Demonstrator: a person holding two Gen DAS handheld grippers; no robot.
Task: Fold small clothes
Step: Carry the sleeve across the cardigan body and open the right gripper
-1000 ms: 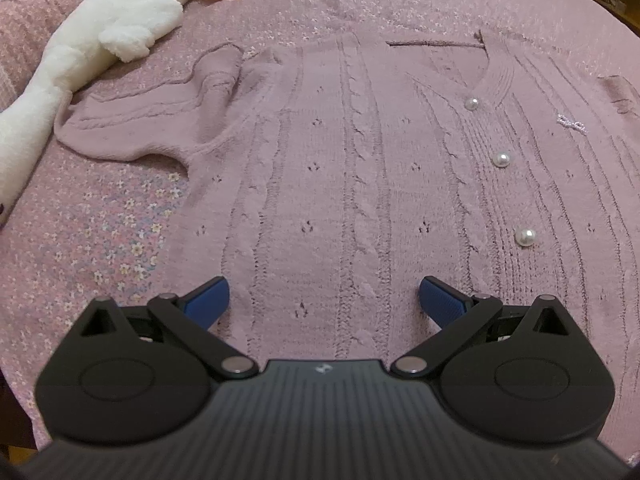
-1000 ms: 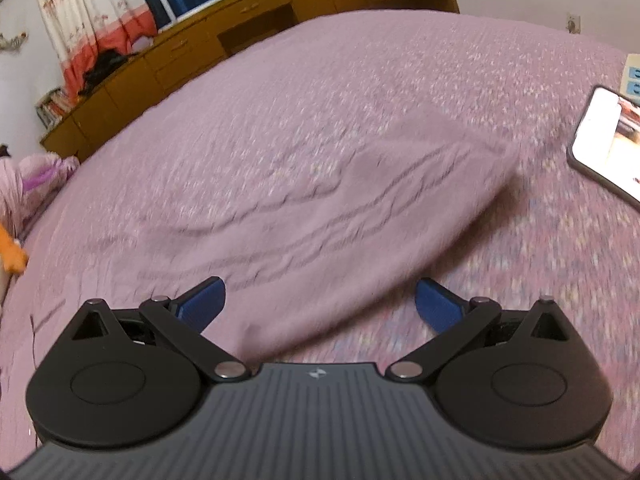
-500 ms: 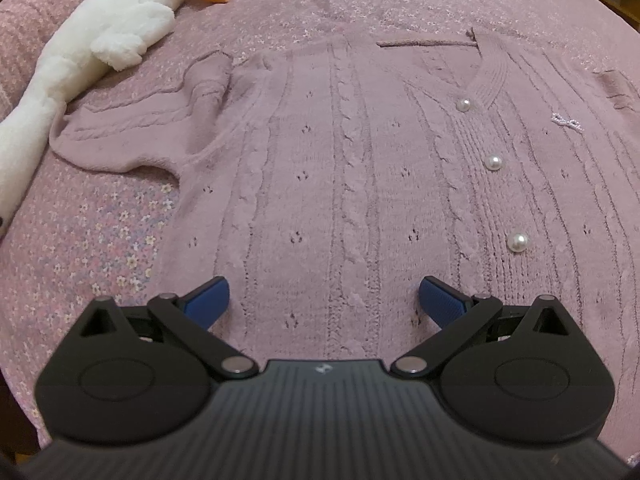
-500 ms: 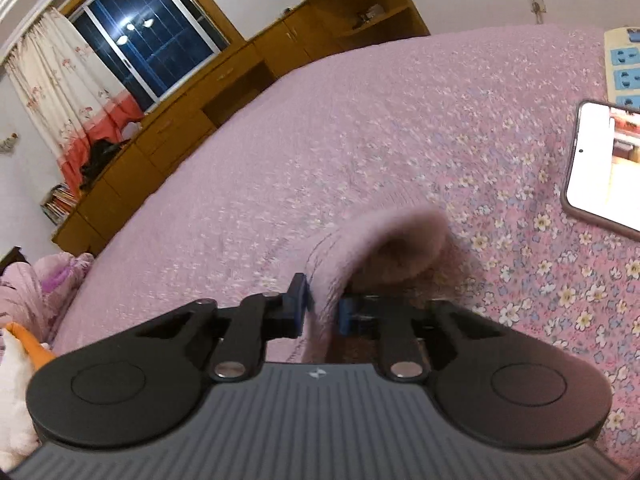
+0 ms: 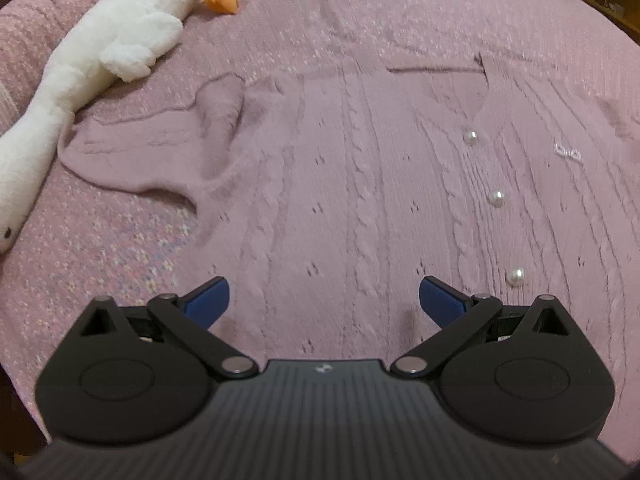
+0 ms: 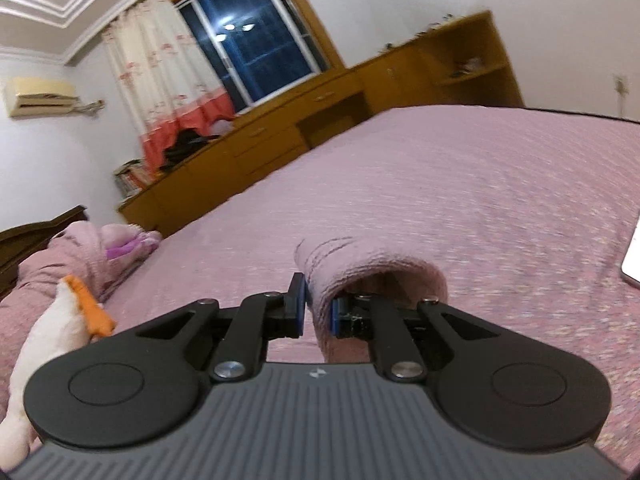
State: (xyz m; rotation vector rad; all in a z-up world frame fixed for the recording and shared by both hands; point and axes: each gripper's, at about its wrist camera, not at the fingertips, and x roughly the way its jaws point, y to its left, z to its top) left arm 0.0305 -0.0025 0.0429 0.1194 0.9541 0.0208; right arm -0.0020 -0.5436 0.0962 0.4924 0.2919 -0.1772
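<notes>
A pink cable-knit cardigan [image 5: 360, 168] with pearl buttons [image 5: 497, 198] lies flat, front up, on the pink bedspread. Its left sleeve [image 5: 160, 140] lies bunched toward the toy goose. My left gripper [image 5: 322, 300] is open and empty, hovering over the cardigan's lower hem. My right gripper [image 6: 316, 312] is shut on the cardigan's other sleeve [image 6: 360, 276], whose cuff end is lifted off the bed and curls over the right finger.
A white plush goose [image 5: 100, 52] with an orange beak lies at the cardigan's left; it also shows in the right wrist view [image 6: 52, 332]. A phone [image 6: 632, 264] lies on the bed at right. Wooden cabinets [image 6: 320, 128] and a window stand beyond the bed.
My right gripper closed on the sleeve and has raised it, tilting up so the room shows. My left gripper drew back slightly, still open over the hem.
</notes>
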